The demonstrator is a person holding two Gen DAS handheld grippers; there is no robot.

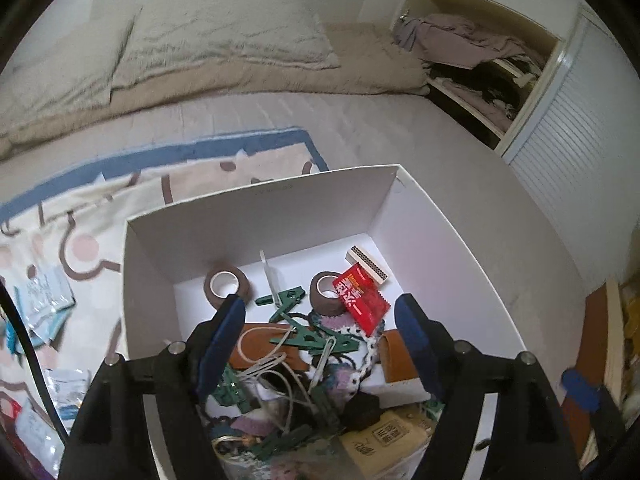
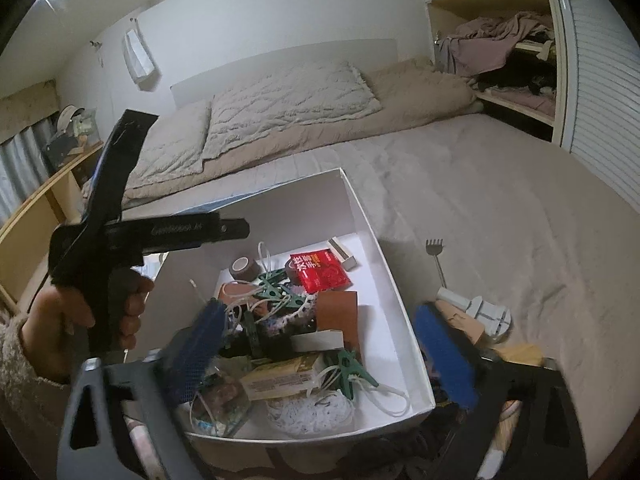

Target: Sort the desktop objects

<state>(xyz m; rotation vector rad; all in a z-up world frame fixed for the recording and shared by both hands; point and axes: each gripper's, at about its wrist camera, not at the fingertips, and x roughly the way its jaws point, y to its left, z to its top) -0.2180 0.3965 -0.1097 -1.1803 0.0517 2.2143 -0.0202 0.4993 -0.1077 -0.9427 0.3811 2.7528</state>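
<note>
A white box (image 1: 344, 196) on the bed holds mixed small items: two brown tape rolls (image 1: 227, 283), a red packet (image 1: 361, 298), green clothes pegs (image 1: 308, 338), white cords, a brown card and a crocheted piece. My left gripper (image 1: 320, 320) hangs open and empty over the box. My right gripper (image 2: 316, 344) is open and empty over the box's (image 2: 404, 292) near right part. The red packet (image 2: 320, 271) and pegs (image 2: 352, 368) show there too. The person's hand holding the left gripper (image 2: 120, 240) shows at the left.
A metal back scratcher (image 2: 437, 258), a white plastic piece (image 2: 476, 308) and tan items lie on the grey bedspread right of the box. Packets (image 1: 44, 304) lie on a patterned blanket left of it. Pillows and an open closet are behind.
</note>
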